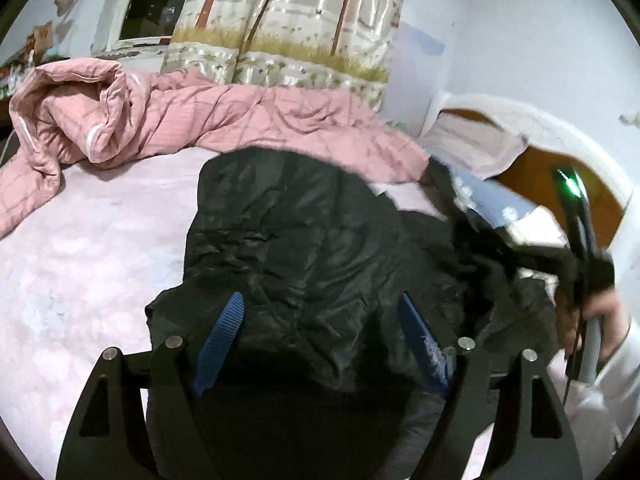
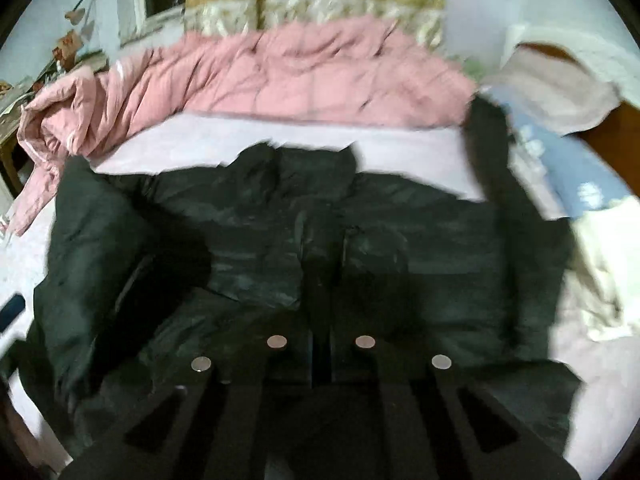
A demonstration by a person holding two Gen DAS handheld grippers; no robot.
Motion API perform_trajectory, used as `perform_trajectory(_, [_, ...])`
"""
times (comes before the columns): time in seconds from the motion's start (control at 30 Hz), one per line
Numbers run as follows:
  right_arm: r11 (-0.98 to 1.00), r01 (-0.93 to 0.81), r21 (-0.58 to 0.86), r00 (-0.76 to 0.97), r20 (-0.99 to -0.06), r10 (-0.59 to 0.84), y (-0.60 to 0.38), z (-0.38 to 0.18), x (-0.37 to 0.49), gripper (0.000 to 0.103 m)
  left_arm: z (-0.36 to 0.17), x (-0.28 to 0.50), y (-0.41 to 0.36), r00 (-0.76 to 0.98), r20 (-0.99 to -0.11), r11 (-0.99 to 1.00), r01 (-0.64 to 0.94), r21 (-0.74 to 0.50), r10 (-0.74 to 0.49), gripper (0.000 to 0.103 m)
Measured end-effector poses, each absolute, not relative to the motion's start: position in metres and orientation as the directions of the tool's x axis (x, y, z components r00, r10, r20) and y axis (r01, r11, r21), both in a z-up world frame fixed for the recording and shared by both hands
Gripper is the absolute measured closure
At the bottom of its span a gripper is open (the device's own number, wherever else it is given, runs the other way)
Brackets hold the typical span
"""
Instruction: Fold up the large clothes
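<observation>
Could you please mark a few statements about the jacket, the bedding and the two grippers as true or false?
1. The black jacket lies on the pale pink sheet. True.
2. The pink quilt covers the jacket completely. False: it is bunched along the far side of the bed, behind the jacket.
3. The left gripper has its blue pads spread apart above the jacket. True.
4. The right gripper stands wide open. False: its fingers are closed together; blur hides whether they pinch fabric.
5. The curtain behind the bed is plain black. False: it is light with a printed pattern.
</observation>
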State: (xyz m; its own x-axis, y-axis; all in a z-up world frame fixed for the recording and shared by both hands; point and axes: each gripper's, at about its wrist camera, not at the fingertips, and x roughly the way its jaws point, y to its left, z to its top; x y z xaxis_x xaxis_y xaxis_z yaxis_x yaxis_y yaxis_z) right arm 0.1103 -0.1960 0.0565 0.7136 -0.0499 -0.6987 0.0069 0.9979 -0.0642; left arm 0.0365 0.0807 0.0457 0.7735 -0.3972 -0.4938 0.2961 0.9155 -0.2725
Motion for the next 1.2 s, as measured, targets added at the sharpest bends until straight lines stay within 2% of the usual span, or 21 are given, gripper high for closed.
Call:
perform_trajectory(0.07, [0.997, 0.023, -0.068, 0.758, -0.650, -0.062, -0.214, 0.059, 0.068, 0.097, 0.051, 0.031, 0.083, 0.784, -0.480, 0.917, 0.300, -0.264, -0.395, 0.025])
perform_trajectory(0.13, [0.997, 0.043, -0.057, 0.757, -0.649, -0.070, -0.228, 0.050, 0.038, 0.092, 0.054, 0.029, 0.083, 0.788, -0.484, 0.924, 0.294, -0.246, -0.380, 0.025])
perform_trajectory(0.17, [0.997, 0.060, -0.042, 0.750, -0.657, -0.073, -0.238, 0.043, 0.023, 0.082, 0.055, 0.030, 0.083, 0.786, -0.495, 0.928, 0.285, -0.241, -0.371, 0.025])
perform_trajectory(0.2, [0.996, 0.092, -0.014, 0.749, -0.658, -0.078, -0.249, 0.039, 0.006, 0.067, 0.055, 0.029, 0.084, 0.780, -0.493, 0.921, 0.292, -0.257, -0.385, 0.025])
perform_trajectory(0.23, [0.993, 0.115, 0.035, 0.760, -0.647, -0.066, -0.262, 0.038, -0.011, 0.058, 0.057, 0.027, 0.085, 0.776, -0.481, 0.911, 0.304, -0.279, -0.407, 0.025])
perform_trajectory(0.27, [0.990, 0.120, 0.078, 0.776, -0.630, -0.044, -0.272, 0.041, -0.025, 0.038, 0.059, 0.025, 0.086, 0.776, -0.468, 0.903, 0.313, -0.294, -0.422, 0.025])
perform_trajectory(0.3, [0.986, 0.124, 0.109, 0.789, -0.613, -0.032, -0.280, 0.043, -0.036, 0.033, 0.061, 0.022, 0.085, 0.780, -0.458, 0.901, 0.321, -0.291, -0.426, 0.025])
perform_trajectory(0.47, [0.968, 0.180, 0.175, 0.790, -0.612, -0.037, -0.316, 0.058, -0.056, 0.031, 0.060, 0.022, 0.076, 0.796, -0.474, 0.926, 0.312, -0.211, -0.376, 0.025])
perform_trajectory(0.63, [0.944, 0.222, 0.245, 0.811, -0.583, -0.040, -0.334, 0.072, -0.050, 0.031, 0.059, 0.023, 0.081, 0.805, -0.452, 0.919, 0.283, -0.275, -0.384, 0.025])
perform_trajectory(0.73, [0.944, 0.252, 0.214, 0.784, -0.617, -0.069, -0.331, 0.066, -0.034, 0.031, 0.062, 0.021, 0.083, 0.818, -0.437, 0.923, 0.284, -0.259, -0.374, 0.025])
perform_trajectory(0.83, [0.951, 0.263, 0.160, 0.749, -0.655, -0.097, -0.326, 0.048, -0.021, 0.031, 0.059, 0.025, 0.082, 0.809, -0.463, 0.929, 0.272, -0.252, -0.363, 0.025])
perform_trajectory(0.93, [0.963, 0.235, 0.135, 0.706, -0.704, -0.073, -0.318, 0.022, -0.018, 0.031, 0.057, 0.025, 0.085, 0.810, -0.459, 0.926, 0.265, -0.269, -0.365, 0.025])
perform_trajectory(1.07, [0.972, 0.203, 0.119, 0.686, -0.725, -0.054, -0.310, 0.002, -0.029, 0.031, 0.064, 0.020, 0.092, 0.819, -0.411, 0.905, 0.284, -0.316, -0.401, 0.025])
perform_trajectory(1.2, [0.985, 0.158, 0.071, 0.684, -0.728, -0.057, -0.303, -0.004, -0.049, 0.031, 0.065, 0.021, 0.093, 0.819, -0.416, 0.907, 0.276, -0.317, -0.395, 0.025])
